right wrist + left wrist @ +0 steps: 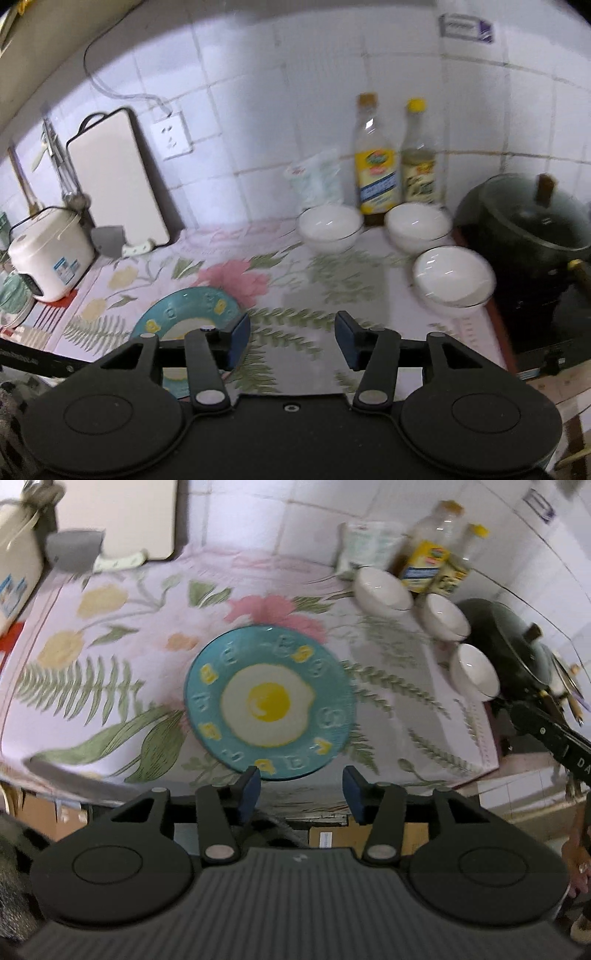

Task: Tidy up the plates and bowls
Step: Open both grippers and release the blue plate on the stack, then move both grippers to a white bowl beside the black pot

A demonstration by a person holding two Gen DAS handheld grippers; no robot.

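A teal plate (269, 701) with a fried-egg picture lies flat on the flowered tablecloth (110, 635). My left gripper (301, 788) hangs open above the plate's near rim, nothing between its blue pads. Three white bowls stand apart at the cloth's right side: one (382, 589) at the back, one (445, 616) in the middle, one (474, 670) nearest. In the right wrist view the plate (184, 314) shows at lower left, partly hidden by my open, empty right gripper (291, 338). The bowls (330, 223), (418, 225), (453, 278) stand beyond it.
Two bottles (376, 162), (419, 158) and a white packet (314, 181) stand against the tiled wall. A dark lidded pot (524, 221) sits on the stove at right. A rice cooker (50, 254) and a white cutting board (118, 177) are at left.
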